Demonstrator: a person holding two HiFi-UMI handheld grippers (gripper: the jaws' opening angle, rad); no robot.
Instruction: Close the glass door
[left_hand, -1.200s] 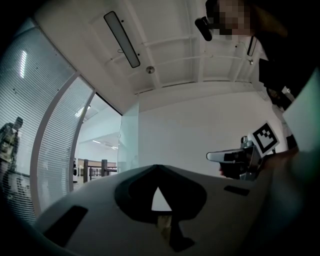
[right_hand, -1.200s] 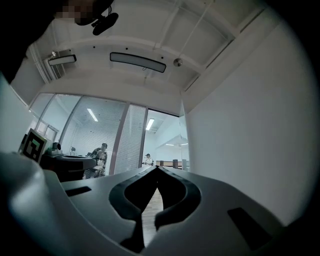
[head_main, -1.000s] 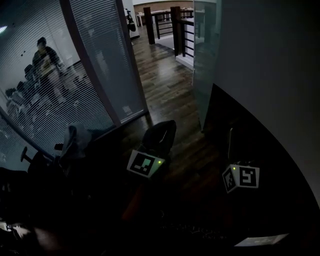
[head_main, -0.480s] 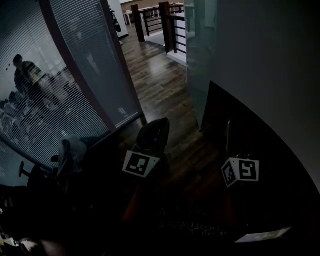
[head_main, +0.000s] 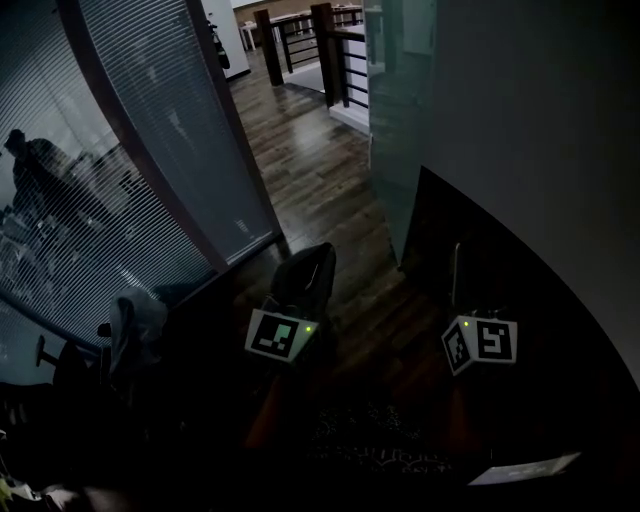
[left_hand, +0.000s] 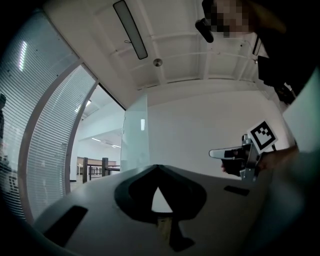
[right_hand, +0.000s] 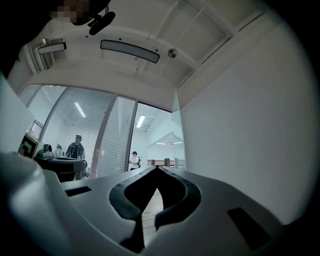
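The frosted glass door (head_main: 395, 110) stands open, lying along the white wall (head_main: 530, 130) at the right of the doorway. It also shows as a pale pane (left_hand: 134, 135) in the left gripper view and as the same pane (right_hand: 176, 135) in the right gripper view. My left gripper (head_main: 320, 252) is held out toward the doorway, its tips together (left_hand: 157, 167) with nothing between them. My right gripper (head_main: 459, 248) points along the wall short of the door's near edge, shut and holding nothing (right_hand: 158, 168). Neither touches the door.
A glass wall with blinds (head_main: 150, 130) and a brown post (head_main: 190, 210) bounds the left side of the doorway. The dark wooden floor (head_main: 320, 180) runs on to a railing (head_main: 335, 50). A chair with a grey garment (head_main: 130, 320) stands low left. A person (right_hand: 134, 160) stands in the hallway.
Both grippers and my view have moved forward toward the doorway. The door pane and the blind wall stand nearer, and the person behind the blinds has slid left in the picture.
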